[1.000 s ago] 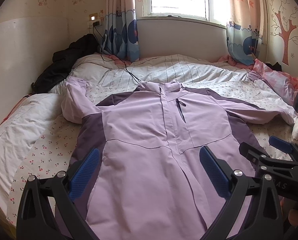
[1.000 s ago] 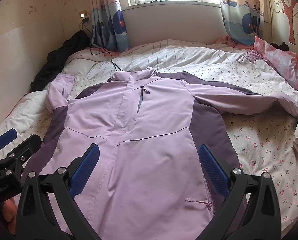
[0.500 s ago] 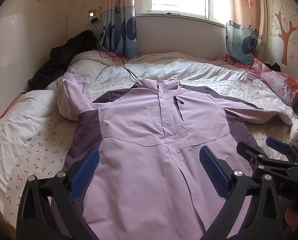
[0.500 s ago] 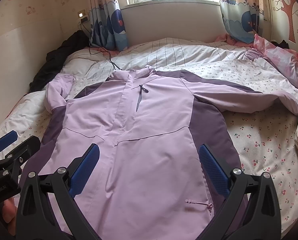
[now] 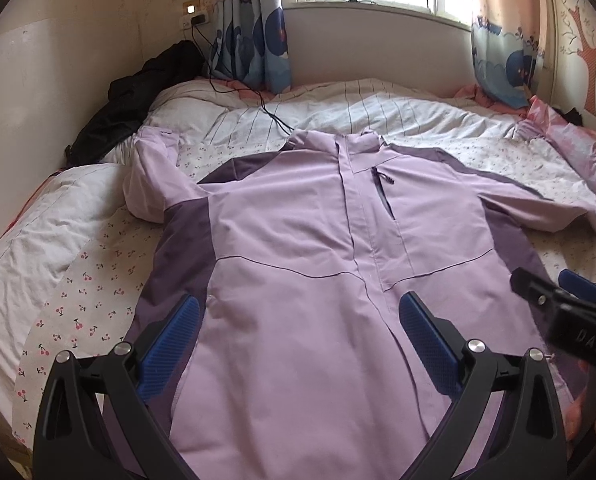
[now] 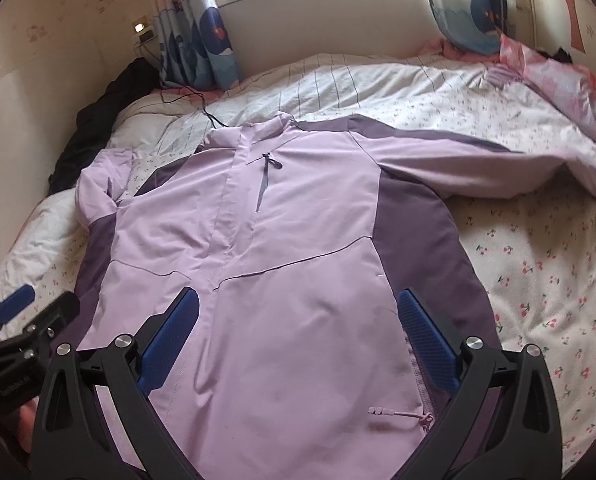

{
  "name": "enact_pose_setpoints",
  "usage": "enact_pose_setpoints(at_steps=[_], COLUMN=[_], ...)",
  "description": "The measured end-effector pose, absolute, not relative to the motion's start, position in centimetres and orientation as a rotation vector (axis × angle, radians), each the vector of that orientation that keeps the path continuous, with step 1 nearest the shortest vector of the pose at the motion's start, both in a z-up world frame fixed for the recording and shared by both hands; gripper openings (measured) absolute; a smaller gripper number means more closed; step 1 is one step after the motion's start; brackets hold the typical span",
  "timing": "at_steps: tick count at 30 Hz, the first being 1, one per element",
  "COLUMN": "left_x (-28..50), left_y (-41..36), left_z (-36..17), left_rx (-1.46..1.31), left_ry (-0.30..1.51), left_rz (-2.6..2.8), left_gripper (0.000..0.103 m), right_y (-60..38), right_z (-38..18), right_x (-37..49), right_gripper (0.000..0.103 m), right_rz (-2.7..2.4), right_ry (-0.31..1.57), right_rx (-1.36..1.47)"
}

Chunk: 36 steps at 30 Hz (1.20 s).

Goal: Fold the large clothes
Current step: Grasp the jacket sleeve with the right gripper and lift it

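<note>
So the big lilac jacket with the darker purple side panels (image 5: pixel 298 264) is laid out flat, front up, on the white cherry-print bedsheet (image 5: pixel 78 292), collar twd the window. Its left-side sleeve is bunched up near the black garment heap (image 5: pixel 138 96) in the corner; the other sleeve runs straight out twd the pink patterned bedding (image 6: pixel 557 76).

Left gripper (image 5: pixel 298 344) is wide apart w/ nothing in it, hanging over the lower half of the jacket. Right gripper (image 6: pixel 298 340) same deal: blue pads spread, empty, over the hem area near the pocket zip pull.

Handling guess: looks like a thin shell fabric, soft & light, prob a bit slick, so it'll slide on itself and won't hold a crease well. No stiffness, so pinching one layer just drags a wrinkle. I'd grab at seams, i.e. the cuff or shoulder seam for the sleeves, then the hem corners, since doubled fabric there gives the pads more to bite.
</note>
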<state>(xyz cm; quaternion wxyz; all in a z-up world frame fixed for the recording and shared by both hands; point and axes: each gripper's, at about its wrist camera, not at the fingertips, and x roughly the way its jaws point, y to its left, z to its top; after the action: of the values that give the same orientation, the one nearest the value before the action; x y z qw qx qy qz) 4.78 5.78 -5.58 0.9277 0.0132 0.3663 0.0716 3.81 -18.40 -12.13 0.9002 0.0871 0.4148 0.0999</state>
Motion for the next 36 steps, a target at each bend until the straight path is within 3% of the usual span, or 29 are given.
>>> enact_pose_setpoints(at_steps=[8,22,36], left_x=[5.4,7.6,8.3], left_y=[4.8,5.6,6.7], left_z=[-5.8,-6.8,-7.7], left_rx=[0.055,0.045,0.002], left_ry=[0.741,0.761,0.804], left_rz=[0.134,0.139,0.136], left_gripper=[0.096,0.096,0.096], right_y=[-20.7,-22.5,-49.2], right_z=[-14.0,-15.2,-18.8], right_x=[5.5,8.6,15.0], right_gripper=[0.096,0.096,0.096], right_rz=[0.269,0.209,-0.232], right_ry=[0.918,0.901,0.861], right_rx=[0.401,0.459,0.934])
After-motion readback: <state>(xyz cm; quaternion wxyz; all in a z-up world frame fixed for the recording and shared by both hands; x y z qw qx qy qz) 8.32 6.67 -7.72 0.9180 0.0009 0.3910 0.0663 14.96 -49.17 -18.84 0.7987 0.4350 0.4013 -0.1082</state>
